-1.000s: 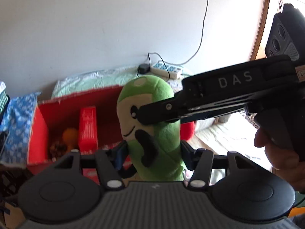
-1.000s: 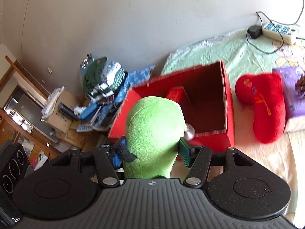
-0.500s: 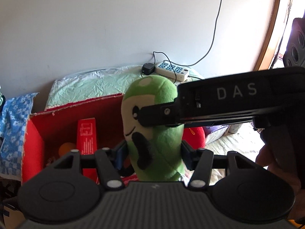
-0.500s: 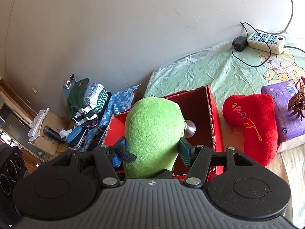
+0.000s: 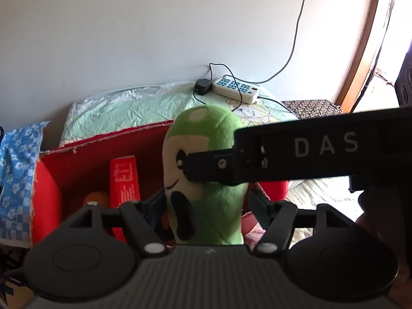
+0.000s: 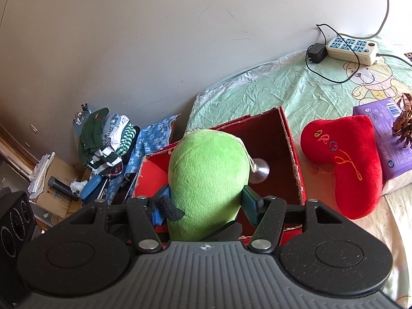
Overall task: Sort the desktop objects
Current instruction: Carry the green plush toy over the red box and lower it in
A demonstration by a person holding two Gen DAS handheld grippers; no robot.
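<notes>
A green plush toy (image 5: 206, 170) with a cream face stands upright between the fingers of both grippers, above the near side of an open red box (image 5: 49, 193). My left gripper (image 5: 206, 203) is shut on its lower body. My right gripper (image 6: 204, 202) grips it from the other side, where I see its plain green back (image 6: 208, 180); that gripper's black body (image 5: 322, 152) crosses the left wrist view. The box (image 6: 291, 154) holds a red carton (image 5: 125, 177) and an orange ball (image 5: 94, 197). A clear suction cup (image 6: 260, 172) hangs from the toy.
A red heart cushion (image 6: 345, 164) lies right of the box, beside a purple pack (image 6: 386, 139) with a pine cone (image 6: 403, 126). A power strip (image 6: 352, 47) with charger sits by the wall. A blue flowered cloth (image 5: 15, 175) and folded clothes (image 6: 105, 141) lie left.
Both grippers have risen with the toy between them; the box and bedding now sit lower and farther off in both views. Both grips are unchanged.
</notes>
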